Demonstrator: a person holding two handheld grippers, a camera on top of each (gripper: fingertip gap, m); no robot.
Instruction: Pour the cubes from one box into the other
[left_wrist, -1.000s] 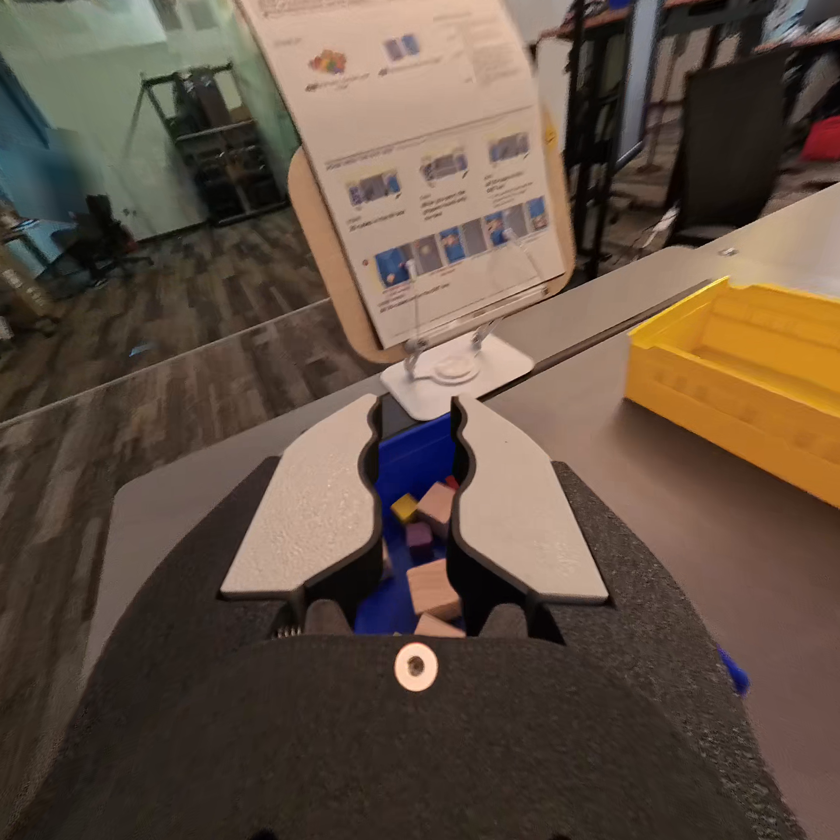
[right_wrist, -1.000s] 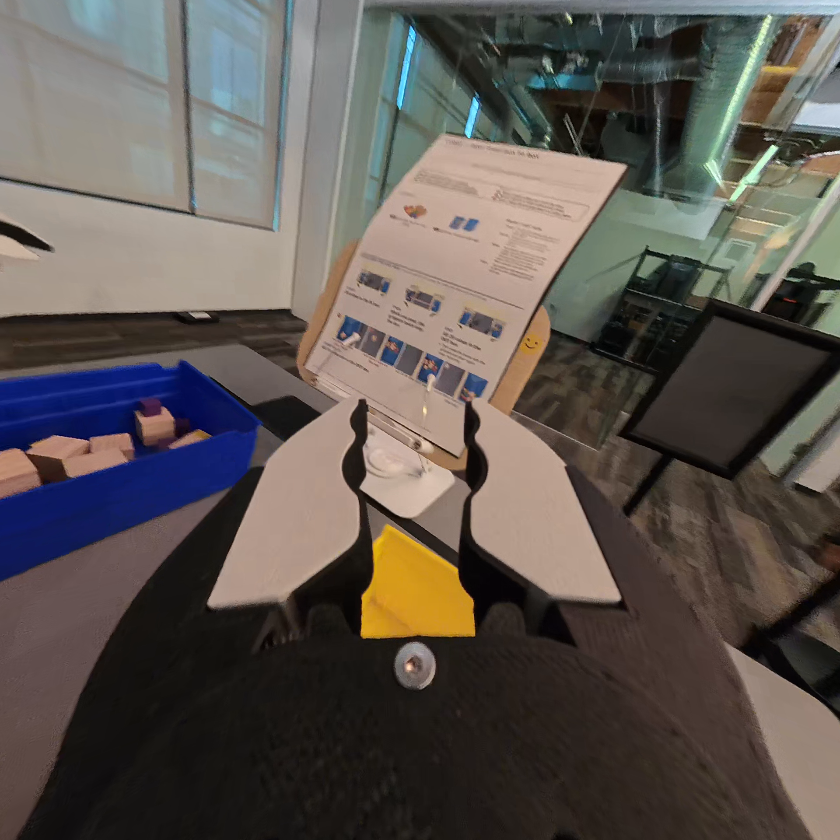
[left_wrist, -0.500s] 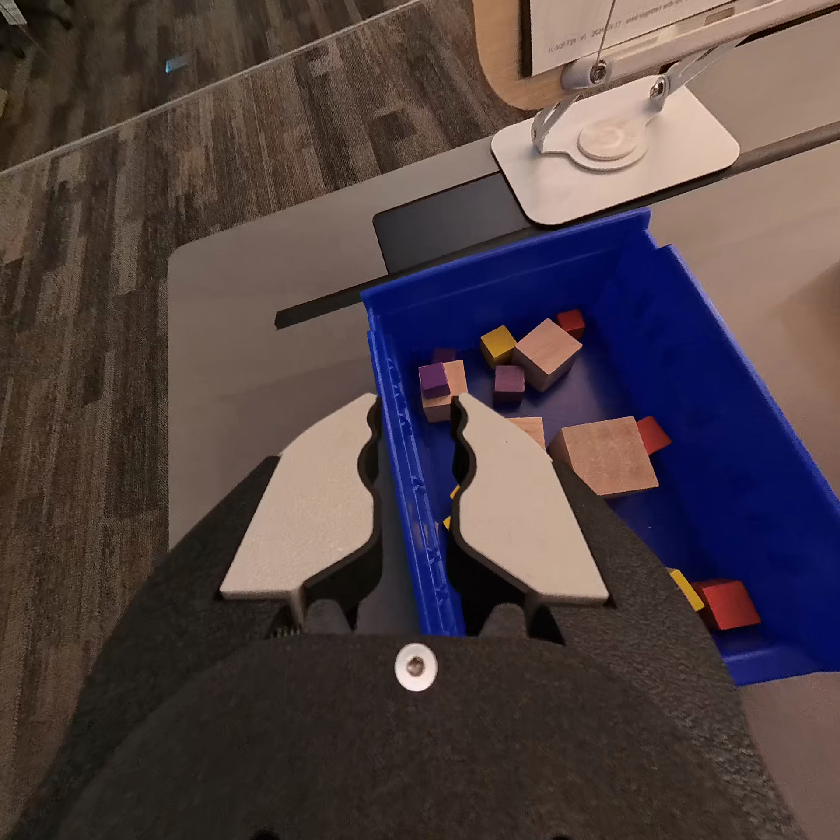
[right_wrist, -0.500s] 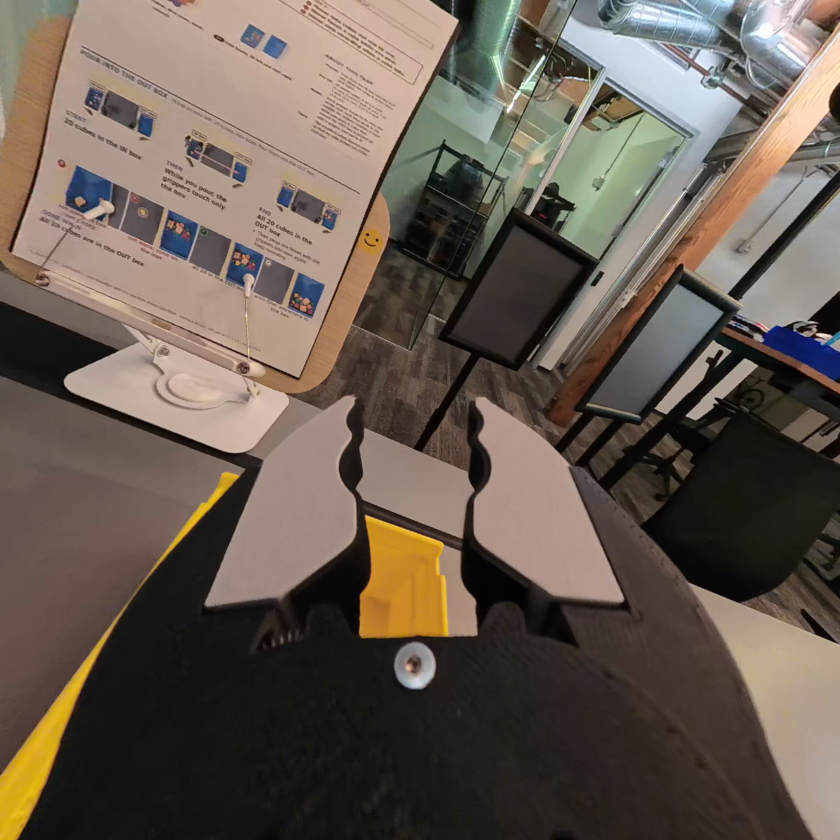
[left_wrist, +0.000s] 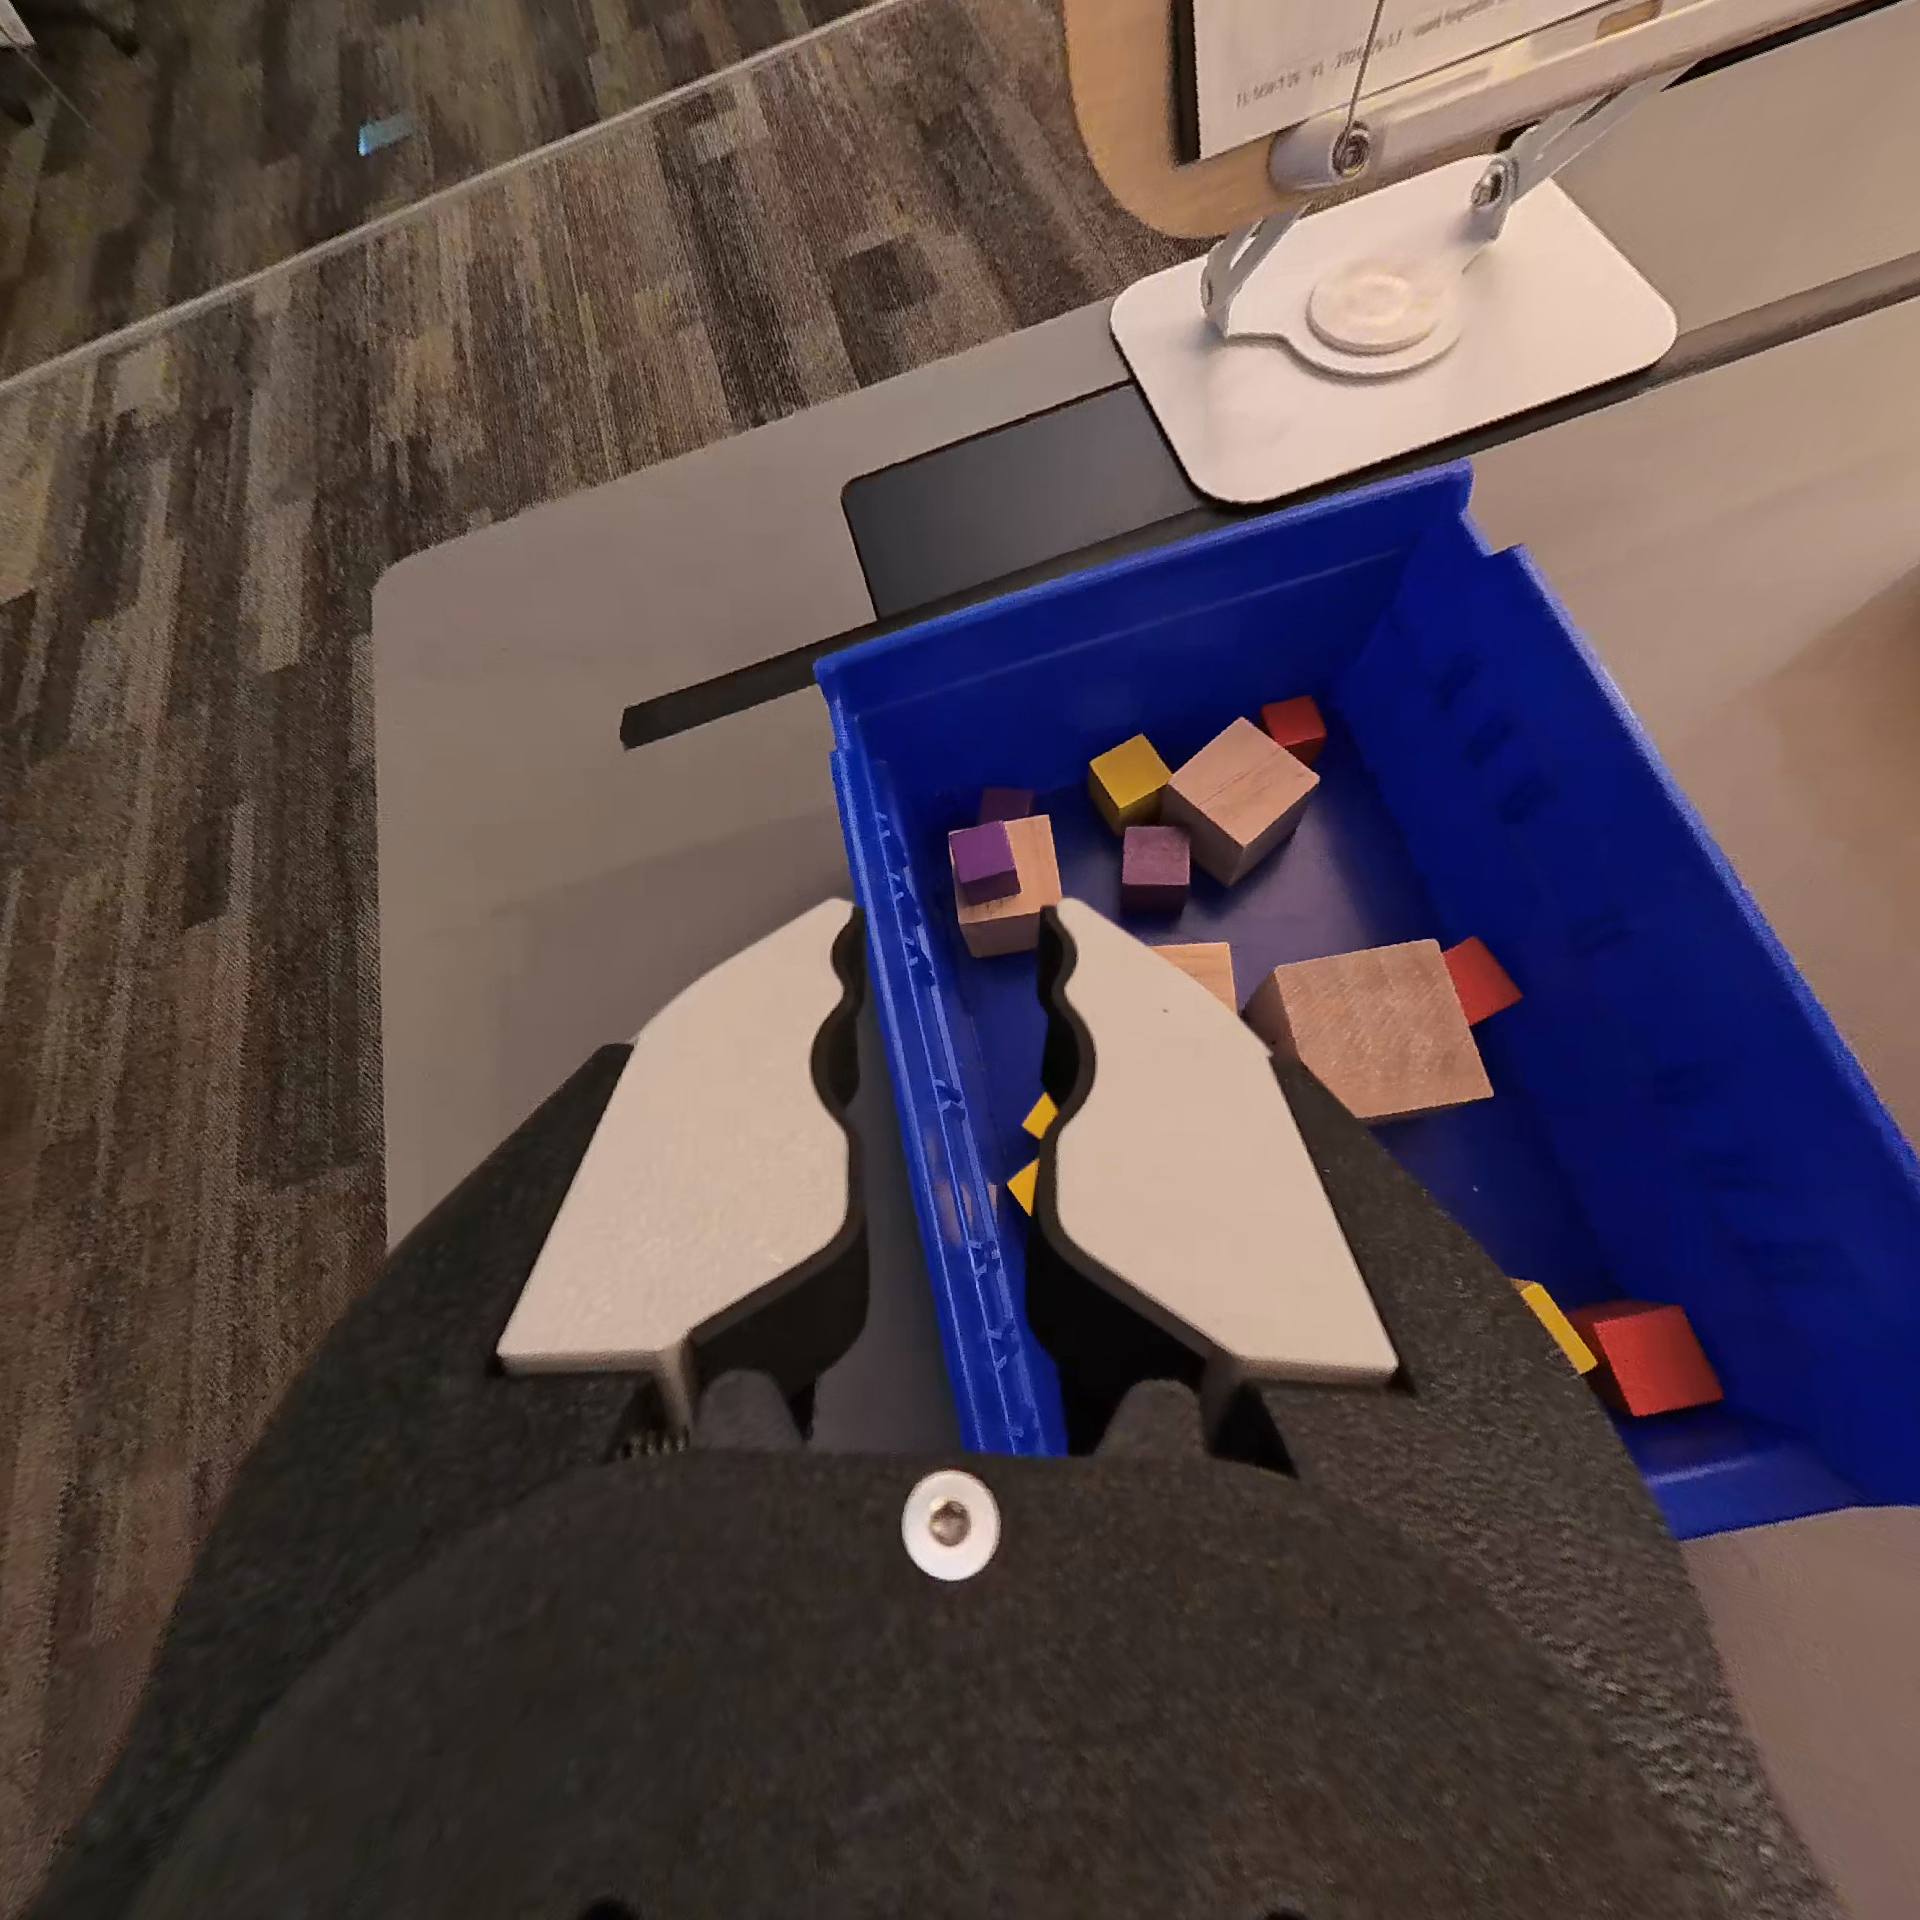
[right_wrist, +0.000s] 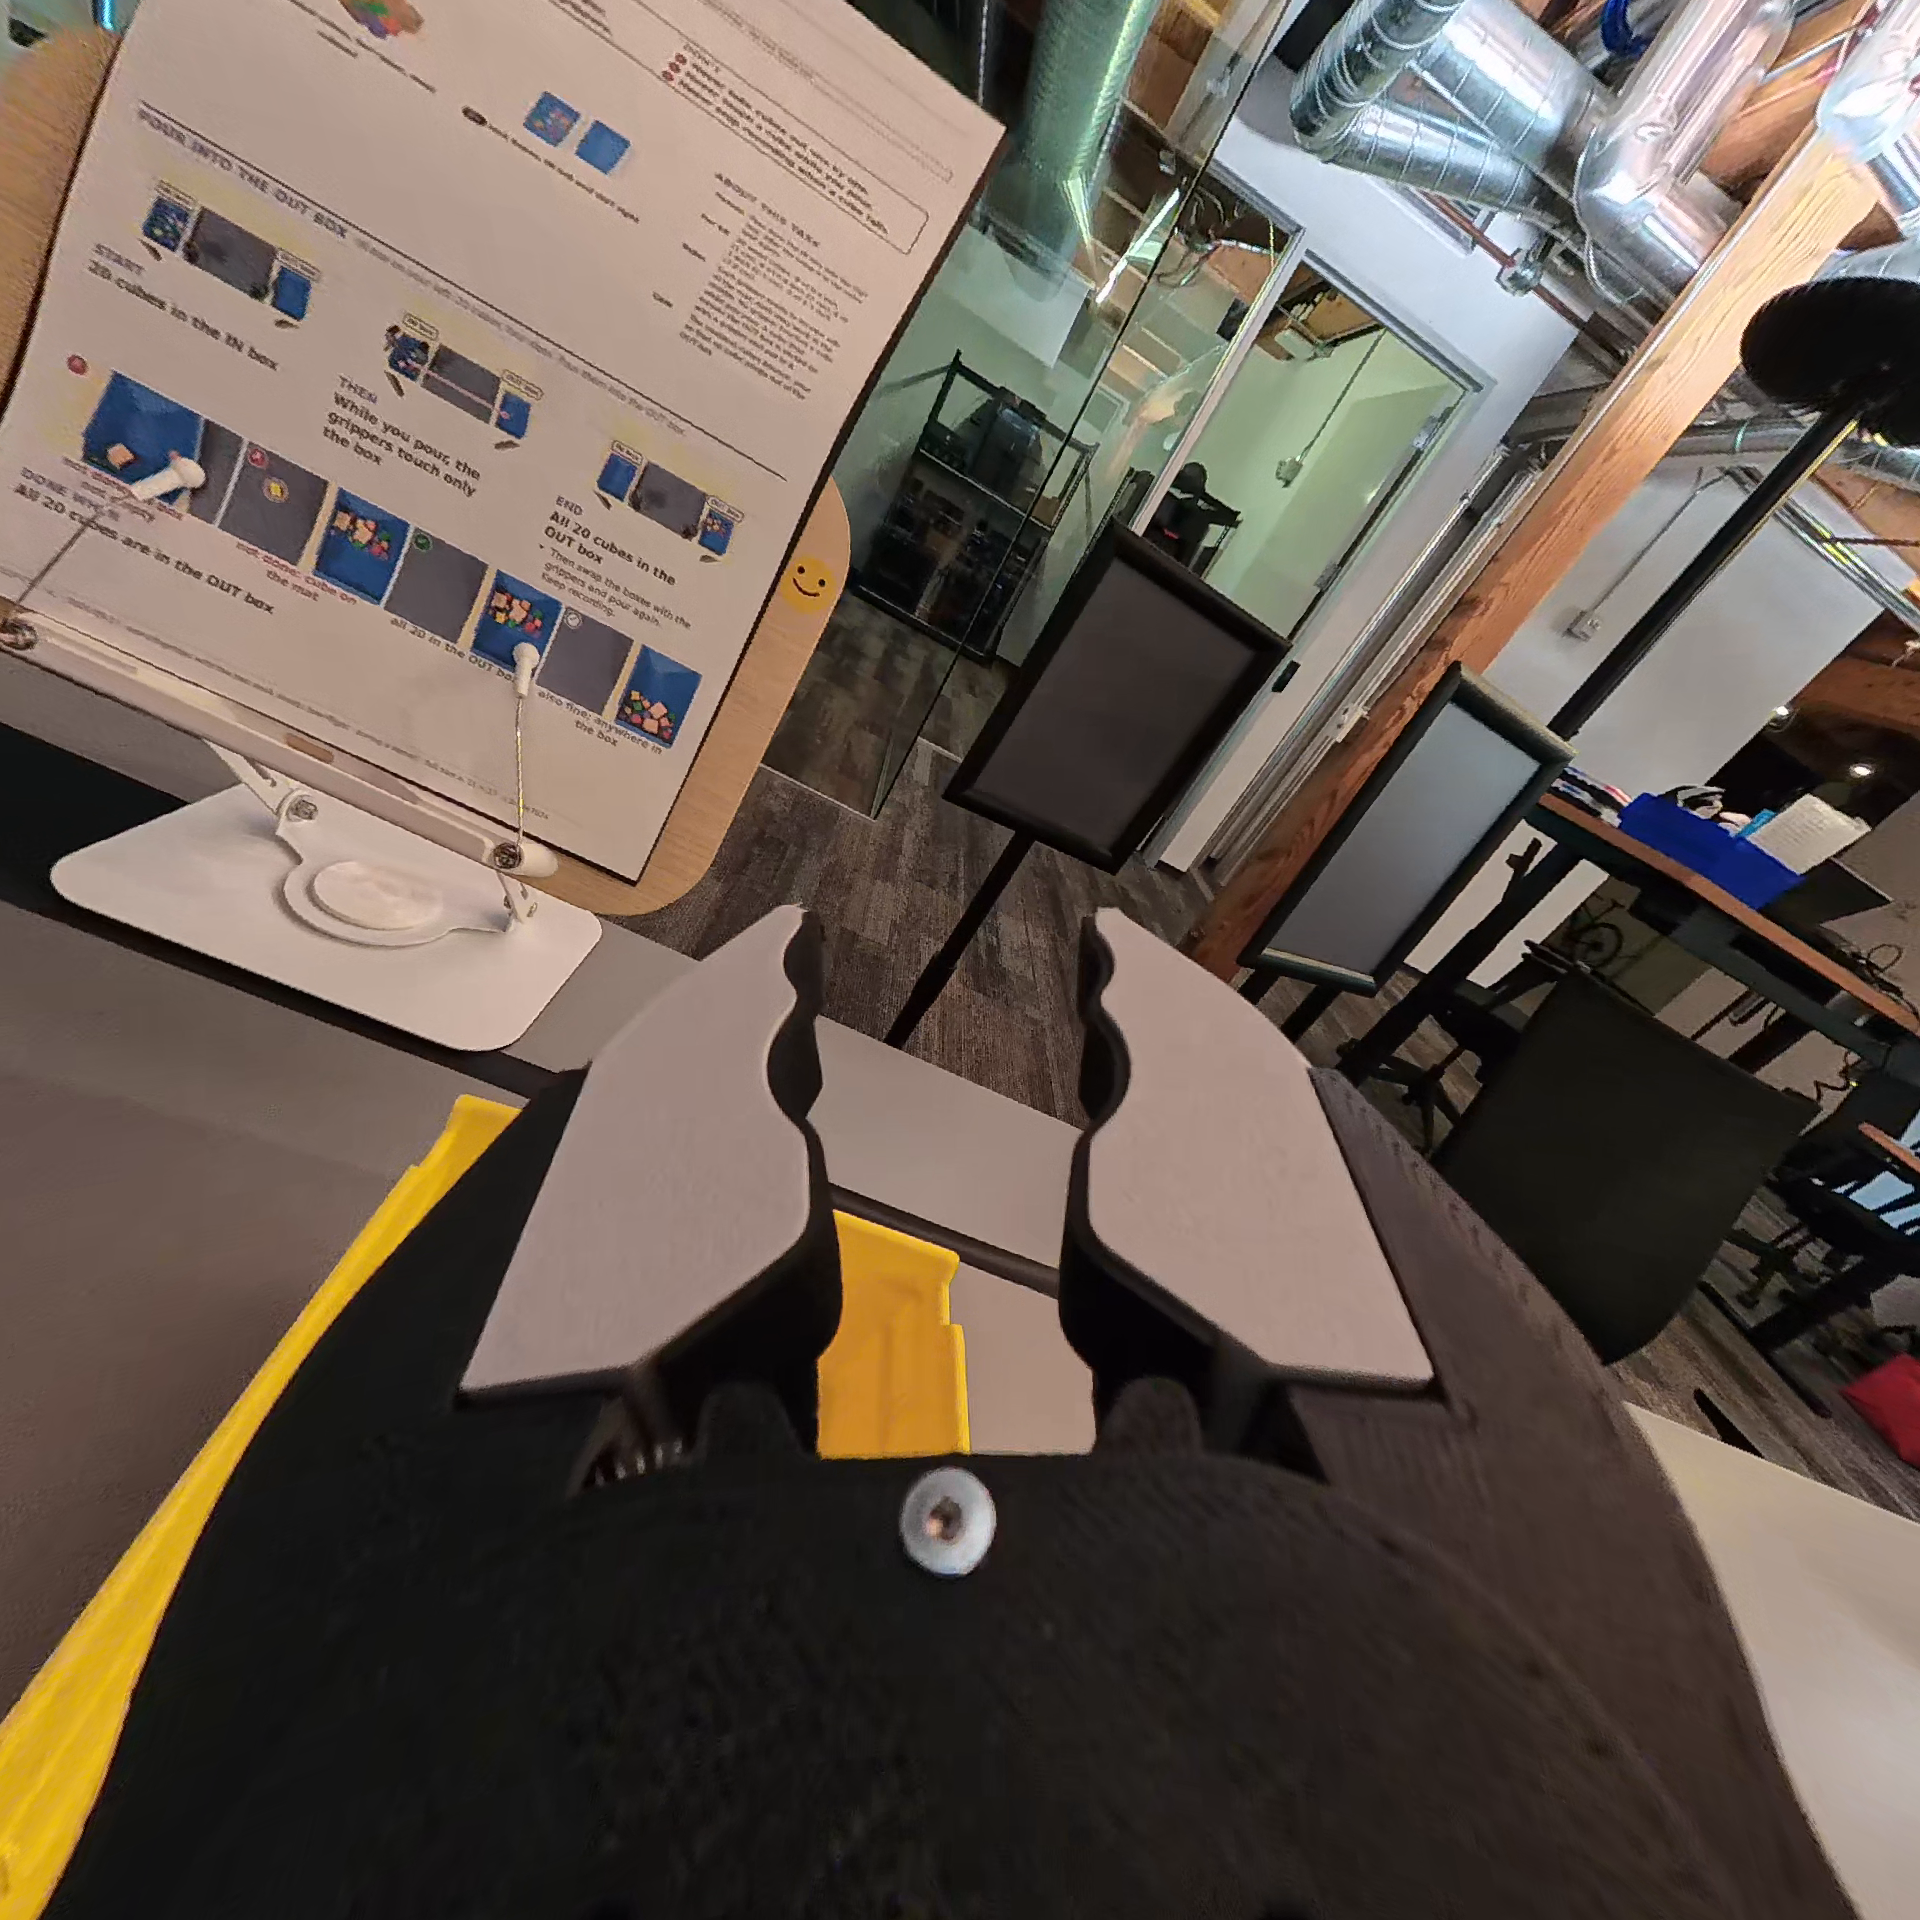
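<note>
The left claw (left_wrist: 945, 925) straddles the blue box's (left_wrist: 1662, 1018) left wall, gapped and not pinching, near the desk's (left_wrist: 582, 727) left edge. The right claw (right_wrist: 945, 935) hangs wide open, empty, over the yellow box's (right_wrist: 894, 1340) far corner.

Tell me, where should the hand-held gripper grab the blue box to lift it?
Probably the thin left side wall of the blue box, taken from above. It stands upright and narrow, and the left hand-held gripper already has one finger outside and one inside it, jaws open. The cubes lie mostly to the right, so tip it slowly.

Cubes (left_wrist: 1236, 800) are lying in the box (left_wrist: 1621, 935) sitting on the tabletop (left_wrist: 582, 748), the stand (left_wrist: 1392, 343) just behind.
</note>
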